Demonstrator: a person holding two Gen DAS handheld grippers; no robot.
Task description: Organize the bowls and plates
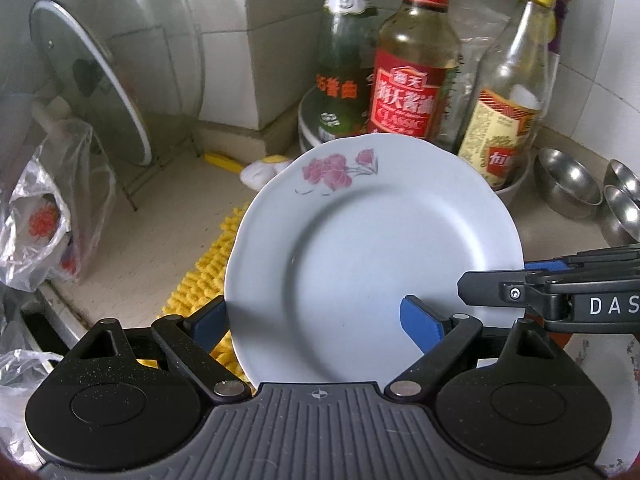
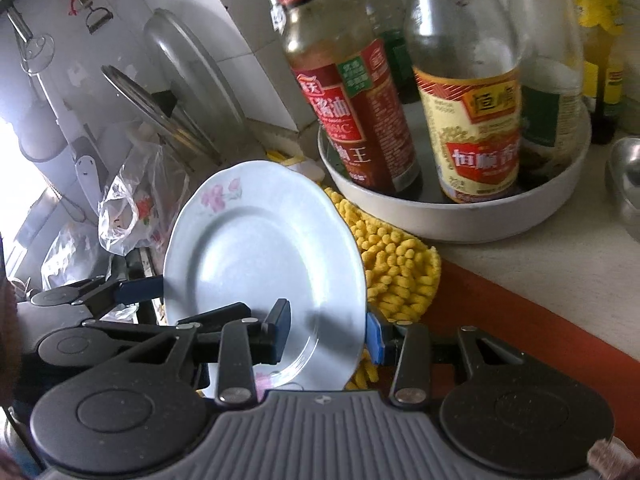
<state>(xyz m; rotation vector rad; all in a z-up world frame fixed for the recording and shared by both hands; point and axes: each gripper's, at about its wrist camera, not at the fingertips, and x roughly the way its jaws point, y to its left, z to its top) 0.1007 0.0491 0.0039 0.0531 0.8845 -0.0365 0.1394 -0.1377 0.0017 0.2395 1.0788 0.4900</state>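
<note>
Low in the right wrist view, the right gripper [image 2: 328, 328] is nipped onto the right-hand rim of a white glazed ceramic plate with a scalloped edge and pink flowers [image 2: 256, 256], one pad on the face and one behind. Bottom centre of the left wrist view, the left gripper [image 1: 316, 316] stands wide. Its left pad is tucked behind the plate's left rim and its right pad lies over the well, though I cannot tell whether these press or merely cradle. The plate fills mid-frame, tilted up toward the cameras, apparently clear of the nubbly yellow chenille mat [image 2: 400, 272] behind it. To my eye it is stiff, fairly light, slick with glaze and sure to chip or shatter if dropped. The raised rim is the sensible place to grip, pads flat across it on opposite sides. Further out, a round white tray of sauce bottles [image 2: 440, 224] sits upper right, with small steel bowls [image 1: 568, 184] at the right edge.
</note>
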